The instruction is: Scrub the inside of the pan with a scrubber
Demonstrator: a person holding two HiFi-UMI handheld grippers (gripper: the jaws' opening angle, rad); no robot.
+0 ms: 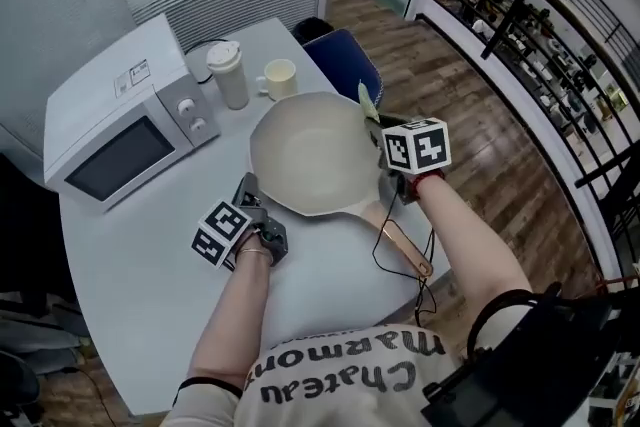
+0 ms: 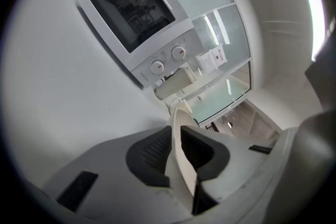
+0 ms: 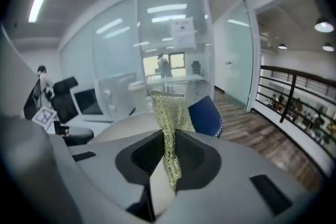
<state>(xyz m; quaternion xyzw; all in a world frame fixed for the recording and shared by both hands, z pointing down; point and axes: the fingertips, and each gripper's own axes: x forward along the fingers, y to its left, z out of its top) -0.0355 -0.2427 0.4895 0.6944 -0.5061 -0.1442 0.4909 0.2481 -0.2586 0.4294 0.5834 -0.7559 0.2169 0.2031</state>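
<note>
Scrubber (image 3: 168, 113) gripped by right tool (image 3: 169, 152), pan rim (image 2: 181, 134) by left tool (image 2: 181, 162): gripper views only.

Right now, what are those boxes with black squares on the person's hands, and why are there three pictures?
There is no robot here. A person holds a claw in each hand, and the boxes are part of the claws. One picture comes from a camera on the person's head, looking down. The other two come from a camera riding on each claw. On the white table stand a microwave, a lidded cup, a mug and a pan. The left claw pinches the pan's rim. The right claw pinches a yellowish scrubber beside the pan's edge.
</note>
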